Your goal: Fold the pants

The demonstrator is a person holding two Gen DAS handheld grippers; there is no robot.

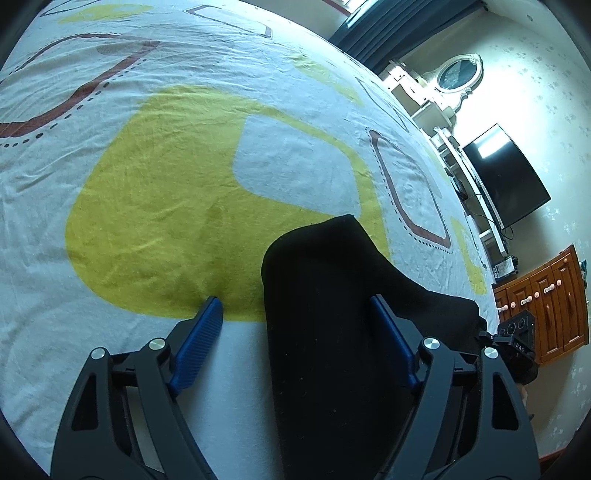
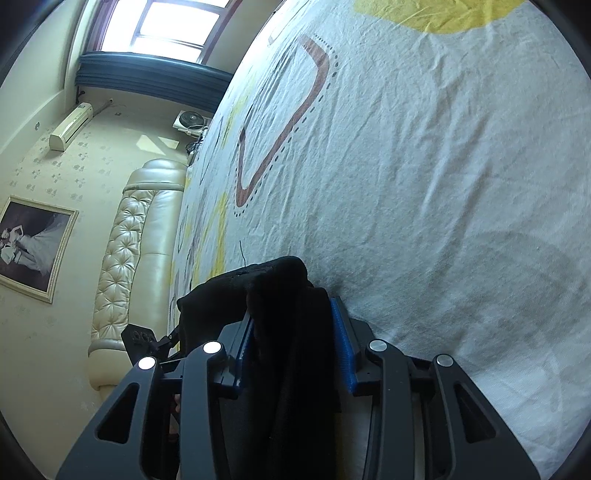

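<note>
Black pants (image 1: 332, 332) lie on the patterned bed sheet (image 1: 147, 184), one rounded end reaching onto a yellow patch. My left gripper (image 1: 295, 300) stands open around that cloth: the right blue pad (image 1: 391, 332) is against its edge, while the left pad (image 1: 199, 343) stays clear over bare sheet. In the right wrist view a thick bunch of the pants (image 2: 280, 280) is pinched between the blue pads of my right gripper (image 2: 291, 310), which is shut on it low over the sheet (image 2: 406, 184). Each gripper shows at the edge of the other's view (image 1: 517, 343) (image 2: 140, 338).
Beyond the bed's far edge stand a black TV (image 1: 506, 177), a white mirrored dresser (image 1: 458, 74) and an orange wooden cabinet (image 1: 546, 302). A cream tufted headboard (image 2: 125, 243), a framed picture (image 2: 33, 247), a wall air conditioner (image 2: 70, 125) and a window (image 2: 173, 22) lie on the other side.
</note>
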